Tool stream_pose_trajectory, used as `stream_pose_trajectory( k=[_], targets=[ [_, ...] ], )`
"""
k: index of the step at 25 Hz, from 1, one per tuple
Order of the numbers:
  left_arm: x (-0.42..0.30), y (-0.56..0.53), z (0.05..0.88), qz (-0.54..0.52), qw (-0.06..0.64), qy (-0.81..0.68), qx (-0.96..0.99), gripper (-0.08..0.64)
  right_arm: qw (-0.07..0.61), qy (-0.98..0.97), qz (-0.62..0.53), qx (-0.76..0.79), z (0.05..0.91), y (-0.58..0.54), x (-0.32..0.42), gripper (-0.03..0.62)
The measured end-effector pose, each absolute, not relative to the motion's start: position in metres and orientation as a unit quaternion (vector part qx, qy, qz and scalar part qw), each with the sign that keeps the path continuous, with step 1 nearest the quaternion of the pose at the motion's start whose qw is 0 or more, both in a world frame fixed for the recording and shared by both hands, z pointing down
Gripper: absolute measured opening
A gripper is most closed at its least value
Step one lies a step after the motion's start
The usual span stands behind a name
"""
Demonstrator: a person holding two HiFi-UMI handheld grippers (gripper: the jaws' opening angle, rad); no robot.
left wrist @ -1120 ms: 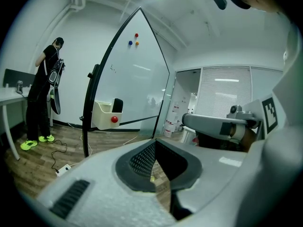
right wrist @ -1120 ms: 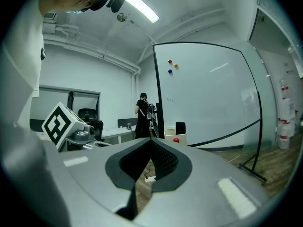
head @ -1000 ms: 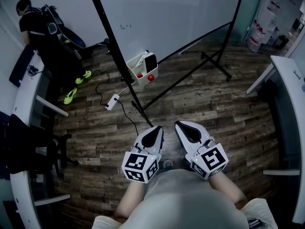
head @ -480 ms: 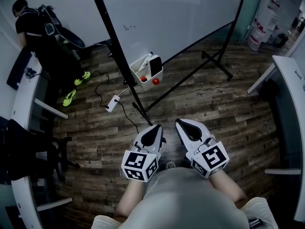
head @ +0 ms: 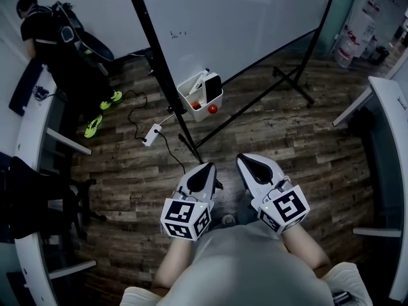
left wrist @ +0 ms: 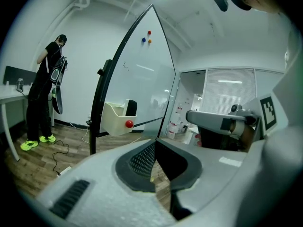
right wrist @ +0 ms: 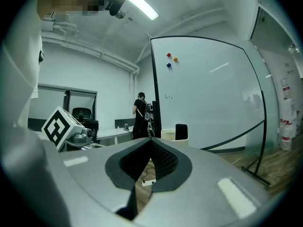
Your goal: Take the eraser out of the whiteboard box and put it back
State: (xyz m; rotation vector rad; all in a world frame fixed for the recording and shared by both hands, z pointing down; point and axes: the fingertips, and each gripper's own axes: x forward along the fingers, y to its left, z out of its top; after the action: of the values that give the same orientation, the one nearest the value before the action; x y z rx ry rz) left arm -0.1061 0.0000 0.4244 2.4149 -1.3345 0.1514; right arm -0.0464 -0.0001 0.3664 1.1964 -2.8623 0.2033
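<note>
A white box (head: 191,92) hangs on the whiteboard's black stand, with a black eraser (head: 213,87) standing upright in it beside a marker. A red magnet (head: 212,109) sticks to the box's outside. My left gripper (head: 207,168) and right gripper (head: 250,160) are held side by side close to my body, well short of the box, both shut and empty. In the left gripper view the box (left wrist: 113,120) and eraser (left wrist: 131,107) lie ahead to the left of the left gripper (left wrist: 155,142). The right gripper (right wrist: 150,140) points at the eraser (right wrist: 181,131).
The whiteboard (head: 242,18) stands on black legs (head: 294,85) over wood flooring. A power strip (head: 152,134) and cable lie left of the stand. A person (head: 57,37) stands at the far left by a curved desk (head: 29,132). Another desk (head: 390,126) runs along the right.
The whiteboard and its box have slid a little to the right and nearer in the head view as both grippers move forward together. Both stay shut.
</note>
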Motion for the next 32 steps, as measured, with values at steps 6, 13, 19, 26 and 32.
stream_pose_trajectory(
  k=[6, 13, 19, 26, 32],
  targets=[
    [-0.107, -0.019, 0.423, 0.053, 0.188, -0.485, 0.853, 0.005, 0.014, -0.927, 0.062, 0.369, 0.364, -0.025, -0.047, 0.005],
    [-0.108, -0.058, 0.424, 0.050, 0.188, -0.511, 0.837, 0.005, 0.012, -0.939, 0.054, 0.340, 0.359, -0.075, -0.047, 0.005],
    [-0.110, -0.089, 0.419, 0.045, 0.188, -0.537, 0.821, 0.005, 0.014, -0.948, 0.052, 0.313, 0.355, -0.114, -0.046, 0.005],
    [-0.107, -0.119, 0.416, 0.043, 0.187, -0.556, 0.809, 0.005, 0.021, -0.957, 0.054, 0.283, 0.357, -0.154, -0.047, 0.005],
    [-0.106, -0.137, 0.415, 0.039, 0.187, -0.574, 0.796, 0.005, 0.030, -0.965, 0.049, 0.254, 0.359, -0.184, -0.048, 0.005]
  ],
)
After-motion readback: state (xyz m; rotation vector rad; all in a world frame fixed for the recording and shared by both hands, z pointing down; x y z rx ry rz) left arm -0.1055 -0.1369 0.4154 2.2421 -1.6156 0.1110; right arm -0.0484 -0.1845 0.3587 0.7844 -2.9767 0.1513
